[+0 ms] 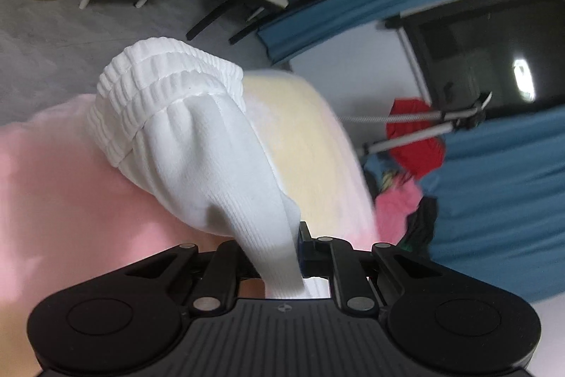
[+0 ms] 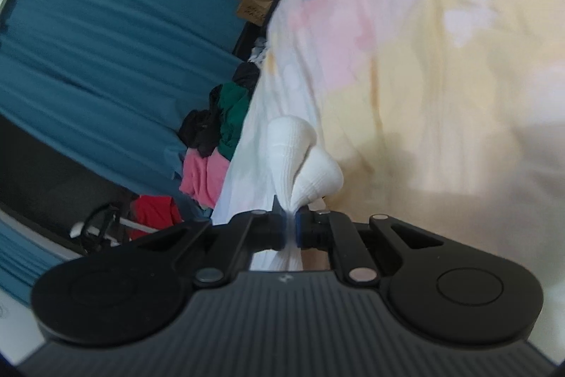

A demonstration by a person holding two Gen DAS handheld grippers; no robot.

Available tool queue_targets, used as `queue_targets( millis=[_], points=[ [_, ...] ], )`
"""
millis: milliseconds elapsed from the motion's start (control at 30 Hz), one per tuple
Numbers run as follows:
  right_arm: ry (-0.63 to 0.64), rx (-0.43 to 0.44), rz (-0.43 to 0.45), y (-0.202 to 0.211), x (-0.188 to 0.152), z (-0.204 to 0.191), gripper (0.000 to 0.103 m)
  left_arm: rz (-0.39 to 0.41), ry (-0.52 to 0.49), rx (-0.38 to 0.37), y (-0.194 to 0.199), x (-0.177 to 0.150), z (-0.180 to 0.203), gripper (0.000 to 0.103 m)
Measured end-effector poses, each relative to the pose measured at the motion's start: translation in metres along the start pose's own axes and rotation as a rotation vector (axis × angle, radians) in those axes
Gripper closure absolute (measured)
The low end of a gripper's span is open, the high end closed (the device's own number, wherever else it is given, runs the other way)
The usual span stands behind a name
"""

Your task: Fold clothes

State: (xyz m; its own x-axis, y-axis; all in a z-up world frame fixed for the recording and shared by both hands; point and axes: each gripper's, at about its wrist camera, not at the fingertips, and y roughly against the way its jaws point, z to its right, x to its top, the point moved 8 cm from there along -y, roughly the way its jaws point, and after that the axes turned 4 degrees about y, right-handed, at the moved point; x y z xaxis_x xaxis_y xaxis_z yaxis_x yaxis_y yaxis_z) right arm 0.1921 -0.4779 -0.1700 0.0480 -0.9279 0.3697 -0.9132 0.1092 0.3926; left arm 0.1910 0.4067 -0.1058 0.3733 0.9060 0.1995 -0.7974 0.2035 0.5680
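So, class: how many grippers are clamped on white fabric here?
2. The left gripper pinches the white garment below its ribbed band; the right gripper pinches white fabric too.

white ribbed sock [image 1: 197, 143], pinched at both ends in my jaws. its gathered cuff bulges up past my left grip; my right grip bunches the toe end into two lobes above the pastel bedsheet [image 2: 441, 76].
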Motion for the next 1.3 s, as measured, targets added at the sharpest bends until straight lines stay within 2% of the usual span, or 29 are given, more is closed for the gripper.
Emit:
queue_targets(
  millis=[100,200,267,367,433,500,567,600,633,700,833,867,933,1100,1200,1300],
  points=[
    [-0.068,-0.049,-0.047,0.003,-0.006,0.032,0.095,-0.015,-0.032,0.039,-0.003,-0.008,-0.025,0.089],
    [-0.084,-0.093,-0.099,-0.006,-0.014,0.058,0.094,-0.025,-0.045,0.060,-0.014,-0.013,-0.047,0.087],
    [-0.097,-0.086,-0.115,-0.009,-0.016,0.065,0.094,-0.035,-0.059,0.070,-0.018,-0.014,-0.059,0.085],
    [-0.098,-0.066,-0.133,-0.013,-0.018,0.068,0.093,-0.031,-0.098,0.087,-0.013,-0.015,-0.066,0.075],
    [-0.099,-0.061,-0.151,-0.014,-0.021,0.069,0.091,-0.015,-0.139,0.113,-0.005,-0.015,-0.067,0.060],
    [-0.110,-0.060,-0.165,-0.016,-0.022,0.069,0.090,-0.008,-0.197,0.156,0.003,-0.017,-0.066,0.035],
    [-0.106,-0.056,-0.184,-0.019,-0.025,0.066,0.083,-0.057,-0.267,0.186,0.009,-0.021,-0.064,0.028],
    [-0.106,-0.049,-0.196,-0.021,-0.027,0.065,0.071,-0.088,-0.305,0.201,0.012,-0.024,-0.062,0.029],
    [-0.113,-0.038,-0.209,-0.023,-0.030,0.064,0.053,-0.092,-0.343,0.213,0.018,-0.025,-0.059,0.028],
    [-0.105,-0.020,-0.239,-0.029,-0.037,0.058,0.042,-0.062,-0.399,0.232,0.032,-0.024,-0.053,0.028],
    [0.031,-0.012,-0.261,-0.043,-0.047,0.041,0.042,0.008,-0.502,0.208,0.034,-0.051,-0.010,0.027],
    [0.059,-0.012,-0.258,-0.047,-0.049,0.038,0.042,0.026,-0.528,0.202,0.035,-0.057,0.000,0.022],
    [0.083,0.009,-0.227,-0.053,-0.048,0.033,0.042,0.062,-0.579,0.189,0.036,-0.071,0.022,0.022],
    [0.064,0.166,-0.097,-0.052,-0.036,0.015,0.042,0.152,-0.706,0.156,0.040,-0.105,0.076,0.022],
    [0.056,0.215,-0.067,-0.055,-0.037,0.006,0.042,0.161,-0.713,0.105,0.012,-0.153,0.108,0.021],
    [0.078,0.181,-0.065,-0.064,-0.043,0.007,0.042,0.151,-0.746,0.076,-0.020,-0.201,0.132,0.020]
  ],
)
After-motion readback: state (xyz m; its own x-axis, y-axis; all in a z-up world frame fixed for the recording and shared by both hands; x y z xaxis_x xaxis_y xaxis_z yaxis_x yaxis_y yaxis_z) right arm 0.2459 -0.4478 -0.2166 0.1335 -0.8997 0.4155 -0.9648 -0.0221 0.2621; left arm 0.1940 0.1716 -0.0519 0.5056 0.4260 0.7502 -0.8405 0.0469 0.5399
